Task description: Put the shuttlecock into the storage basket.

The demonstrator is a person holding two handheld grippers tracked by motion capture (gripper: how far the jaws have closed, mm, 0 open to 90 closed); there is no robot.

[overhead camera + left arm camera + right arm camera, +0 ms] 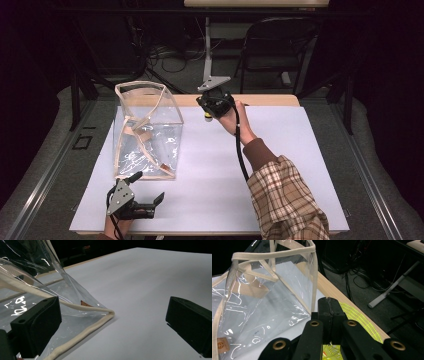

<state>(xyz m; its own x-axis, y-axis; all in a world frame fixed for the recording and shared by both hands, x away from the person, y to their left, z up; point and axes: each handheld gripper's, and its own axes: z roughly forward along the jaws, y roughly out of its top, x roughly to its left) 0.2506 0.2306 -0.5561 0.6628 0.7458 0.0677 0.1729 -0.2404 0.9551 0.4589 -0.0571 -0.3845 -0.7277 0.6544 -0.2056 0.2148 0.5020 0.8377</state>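
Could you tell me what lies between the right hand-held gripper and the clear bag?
Only bare white table separates the right hand-held gripper from the clear bag, per the high view.

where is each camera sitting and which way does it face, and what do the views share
High view: fixed above the near side of the table, looking forward and down; shows both forearms, the left hand-held gripper and the right hand-held gripper.
Left gripper view: rides the left hand-held gripper low over the table, facing the clear bag at its corner; its own jaws stand wide apart.
Right gripper view: rides the right hand-held gripper at the far edge, facing the bag's side; its own jaws are shut on something yellow.
Shared: all three show the clear bag and the white tabletop.
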